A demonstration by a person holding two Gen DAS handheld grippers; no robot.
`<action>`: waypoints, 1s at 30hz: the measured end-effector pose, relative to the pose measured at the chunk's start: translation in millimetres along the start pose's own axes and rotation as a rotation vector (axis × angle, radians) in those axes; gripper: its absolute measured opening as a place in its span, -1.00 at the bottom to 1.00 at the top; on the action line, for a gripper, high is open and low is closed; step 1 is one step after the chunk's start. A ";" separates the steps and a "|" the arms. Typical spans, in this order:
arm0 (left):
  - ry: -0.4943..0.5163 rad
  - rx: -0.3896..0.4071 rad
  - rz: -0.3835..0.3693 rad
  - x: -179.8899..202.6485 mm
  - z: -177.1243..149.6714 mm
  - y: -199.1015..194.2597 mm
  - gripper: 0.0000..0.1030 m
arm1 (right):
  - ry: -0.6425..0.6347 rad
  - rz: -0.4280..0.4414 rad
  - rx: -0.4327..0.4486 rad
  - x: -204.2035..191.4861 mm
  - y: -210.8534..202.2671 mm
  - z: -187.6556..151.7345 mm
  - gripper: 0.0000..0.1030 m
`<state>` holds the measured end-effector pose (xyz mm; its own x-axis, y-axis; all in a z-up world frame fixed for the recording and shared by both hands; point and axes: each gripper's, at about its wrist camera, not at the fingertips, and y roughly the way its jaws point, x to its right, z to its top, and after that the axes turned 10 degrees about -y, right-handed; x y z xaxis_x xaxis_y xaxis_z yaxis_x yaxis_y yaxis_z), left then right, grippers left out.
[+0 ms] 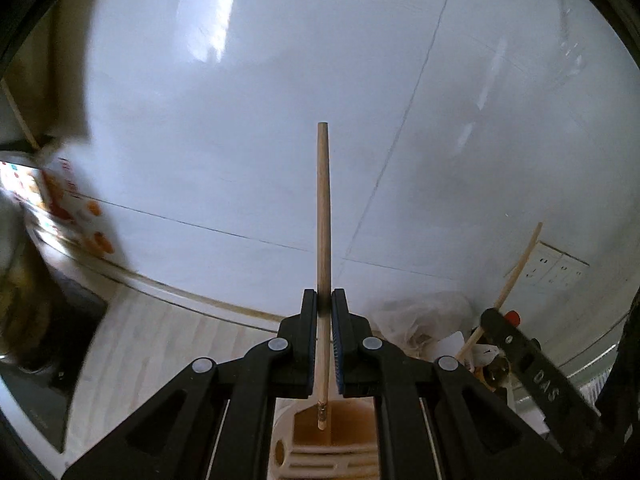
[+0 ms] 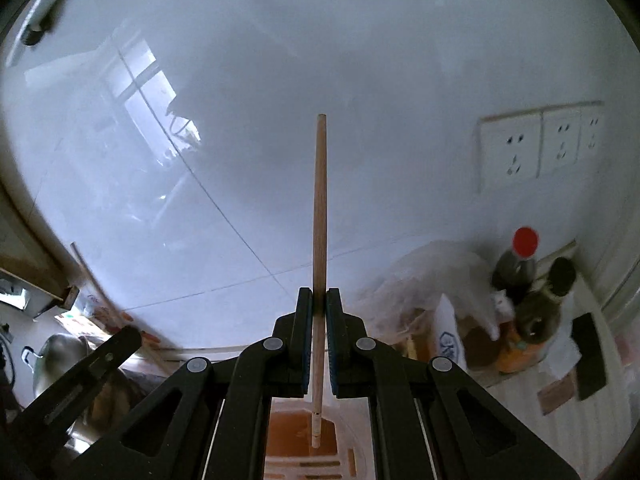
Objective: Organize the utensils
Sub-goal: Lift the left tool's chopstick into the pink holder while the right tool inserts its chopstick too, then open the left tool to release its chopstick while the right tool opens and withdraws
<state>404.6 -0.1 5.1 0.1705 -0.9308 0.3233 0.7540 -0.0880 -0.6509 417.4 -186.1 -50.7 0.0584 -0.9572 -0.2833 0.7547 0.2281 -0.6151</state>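
My left gripper (image 1: 324, 300) is shut on a wooden chopstick (image 1: 323, 208) that stands upright. Its lower tip hangs over the opening of a cream, slotted utensil holder (image 1: 308, 456) with a brown inside. My right gripper (image 2: 319, 298) is shut on a second wooden chopstick (image 2: 320, 208), also upright, with its lower tip over the same holder (image 2: 308, 460). The right gripper and its chopstick also show at the right of the left wrist view (image 1: 520, 268). The left gripper's arm shows at the lower left of the right wrist view (image 2: 92, 364).
A white tiled wall (image 2: 280, 80) fills both views, with a row of sockets (image 2: 536, 144). Bottles (image 2: 520, 268) and a plastic bag (image 2: 432, 280) stand at the back right of the counter. A metal pot (image 2: 60, 356) and a printed box (image 1: 76, 208) are at the left.
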 end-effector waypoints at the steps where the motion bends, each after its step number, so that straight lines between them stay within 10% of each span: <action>1: -0.002 -0.019 -0.006 -1.8 -1.7 11.6 -0.91 | 0.002 0.005 -0.006 1.2 5.4 -1.8 -0.87; 20: 0.115 -0.157 0.028 -6.8 -38.0 16.6 -0.80 | -0.132 0.124 -0.197 -8.1 37.7 -51.4 -0.81; 22: 0.130 -0.123 0.064 -7.4 -36.4 0.8 -0.58 | -0.119 0.130 -0.187 -5.4 26.1 -51.3 -0.38; 24: 0.125 -0.098 0.090 -12.2 -35.2 -11.9 0.42 | -0.100 0.130 -0.172 -0.3 15.7 -49.7 -0.17; 30: 0.092 -0.024 0.158 -35.9 -42.2 -48.1 0.97 | -0.065 0.070 -0.133 10.7 -23.6 -50.2 0.09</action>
<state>335.5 22.6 -4.2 0.2263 -0.9621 0.1524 0.7069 0.0546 -0.7052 367.5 -192.8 -76.2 0.1531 -0.9468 -0.2831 0.6545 0.3118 -0.6888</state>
